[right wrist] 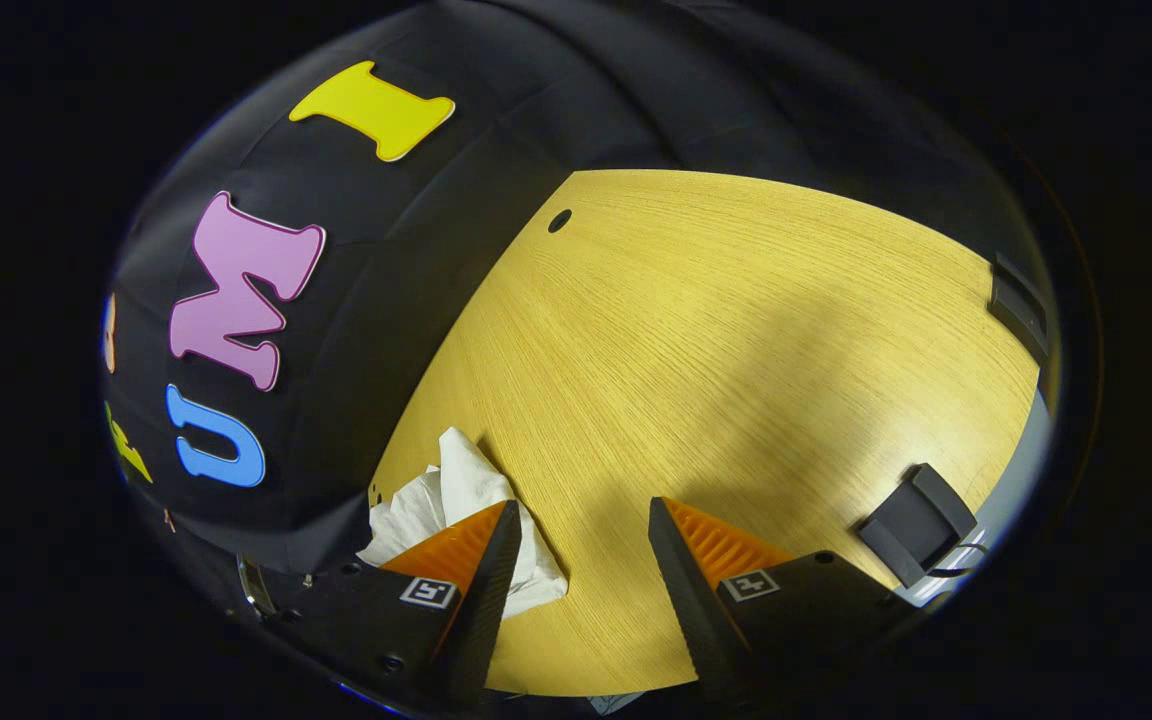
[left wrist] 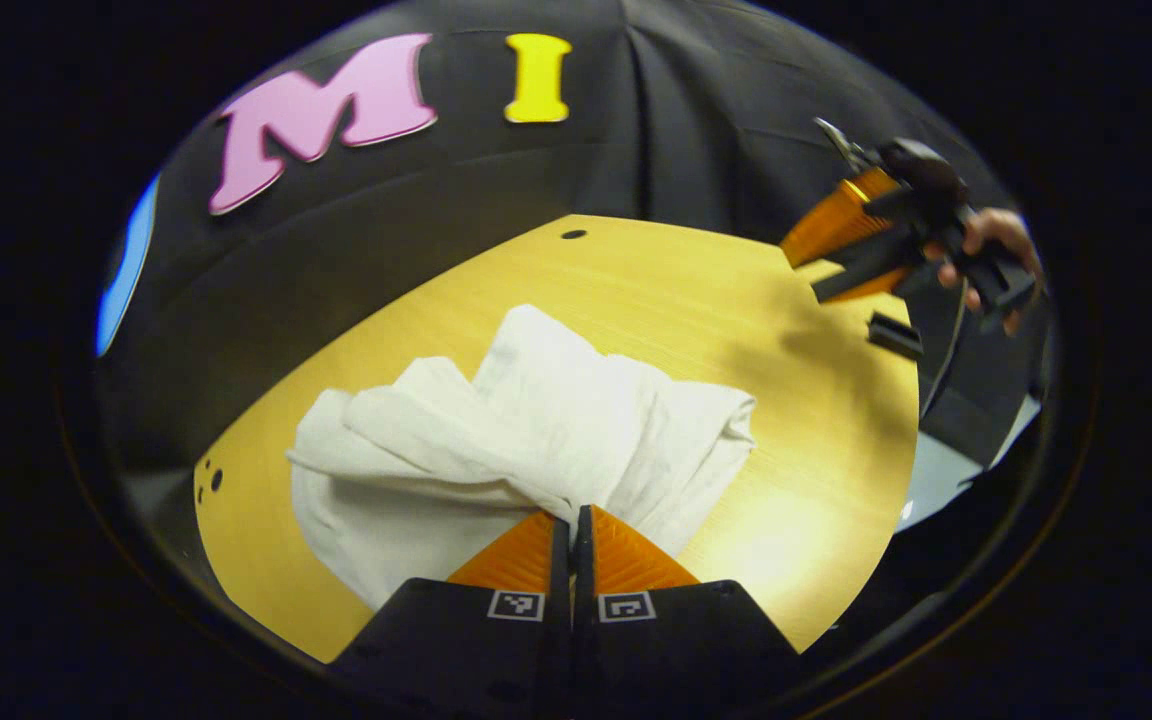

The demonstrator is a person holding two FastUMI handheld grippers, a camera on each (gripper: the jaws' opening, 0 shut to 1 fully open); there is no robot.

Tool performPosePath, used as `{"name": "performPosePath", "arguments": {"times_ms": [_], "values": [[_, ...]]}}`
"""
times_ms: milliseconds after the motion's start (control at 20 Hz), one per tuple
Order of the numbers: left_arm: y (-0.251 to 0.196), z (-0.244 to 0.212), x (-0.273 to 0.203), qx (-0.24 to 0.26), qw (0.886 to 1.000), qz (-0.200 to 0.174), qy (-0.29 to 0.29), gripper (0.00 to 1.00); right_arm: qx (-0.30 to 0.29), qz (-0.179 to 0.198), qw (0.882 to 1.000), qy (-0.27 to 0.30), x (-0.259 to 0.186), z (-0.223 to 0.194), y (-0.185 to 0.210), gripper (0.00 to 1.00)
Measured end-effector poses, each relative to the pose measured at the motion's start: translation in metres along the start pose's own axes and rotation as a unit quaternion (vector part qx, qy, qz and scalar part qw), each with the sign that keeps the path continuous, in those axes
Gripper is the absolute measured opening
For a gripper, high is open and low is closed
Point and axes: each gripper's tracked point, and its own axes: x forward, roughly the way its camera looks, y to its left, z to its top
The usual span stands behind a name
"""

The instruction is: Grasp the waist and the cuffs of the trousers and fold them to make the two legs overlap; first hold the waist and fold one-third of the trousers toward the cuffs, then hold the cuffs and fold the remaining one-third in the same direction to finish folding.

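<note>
White trousers (left wrist: 536,420) lie bunched in a loose heap on the yellow wooden table (left wrist: 696,290). My left gripper (left wrist: 573,515) is shut on a fold of the cloth at the heap's near edge, and the fabric draws up toward its tips. In the left gripper view, my right gripper (left wrist: 802,272) hangs above the table's far right corner, held by a hand (left wrist: 986,250), apart from the trousers. In its own view the right gripper (right wrist: 584,505) stands open over bare table, with a corner of the trousers (right wrist: 446,480) just beside its left finger (right wrist: 481,545).
Two black clamps (right wrist: 916,525) (right wrist: 1021,305) sit on the table's right edge. A small round hole (right wrist: 559,220) marks the far corner. The black cloth wall (left wrist: 496,170) rises behind the table. Bare tabletop stretches to the right of the heap.
</note>
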Motion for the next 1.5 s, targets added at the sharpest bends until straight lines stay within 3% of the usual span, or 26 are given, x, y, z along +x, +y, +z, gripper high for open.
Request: {"name": "performPosePath", "arguments": {"times_ms": [150, 300, 400, 550, 650, 750, 900, 950, 1000, 1050, 1200, 1300, 1500], "values": [[-0.003, -0.012, 0.003, 0.102, 0.995, 0.001, 0.015, 0.05, 0.002, -0.004, 1.0, 0.0, 0.0, 0.001, -0.004, 0.81], [-0.004, -0.017, 0.009, 0.199, 0.98, 0.008, 0.031, 0.05, 0.004, -0.011, 1.0, 0.001, -0.001, 0.0, -0.011, 0.81], [-0.004, -0.02, 0.011, 0.277, 0.96, 0.023, 0.041, 0.05, 0.007, -0.015, 1.0, -0.001, -0.002, 0.0, -0.016, 0.8], [-0.006, -0.021, 0.012, 0.395, 0.916, 0.056, 0.046, 0.05, 0.012, -0.018, 1.0, -0.003, -0.004, 0.001, -0.021, 0.81], [-0.006, -0.02, 0.009, 0.432, 0.898, 0.072, 0.04, 0.05, 0.014, -0.02, 1.0, -0.005, -0.005, 0.002, -0.023, 0.81], [-0.001, -0.021, 0.011, 0.43, 0.898, 0.085, 0.039, 0.06, 0.016, -0.02, 1.0, -0.009, -0.006, 0.005, -0.023, 0.8], [0.006, -0.014, 0.007, 0.412, 0.906, 0.085, 0.039, 0.4, 0.018, -0.022, 0.999, -0.013, -0.007, 0.006, -0.022, 0.81], [0.009, -0.012, 0.006, 0.403, 0.91, 0.084, 0.04, 0.41, 0.018, -0.021, 1.0, -0.014, -0.008, 0.005, -0.018, 0.81], [0.013, -0.009, 0.004, 0.399, 0.912, 0.087, 0.04, 0.52, 0.016, -0.019, 1.0, -0.014, -0.008, 0.005, -0.015, 0.81], [0.018, -0.004, 0.0, 0.399, 0.912, 0.093, 0.039, 0.53, 0.013, -0.017, 1.0, -0.015, -0.008, 0.004, -0.011, 0.81], [0.034, 0.016, -0.019, 0.394, 0.911, 0.124, 0.019, 0.77, 0.011, -0.009, 1.0, -0.016, -0.011, 0.003, 0.002, 0.81], [0.047, 0.025, -0.034, 0.372, 0.917, 0.143, 0.007, 0.8, 0.01, -0.003, 1.0, -0.016, -0.011, 0.001, 0.013, 0.81], [0.073, 0.039, -0.074, 0.281, 0.944, 0.17, -0.017, 0.82, 0.027, 0.03, 0.999, -0.02, -0.011, -0.003, 0.053, 0.81]]}}
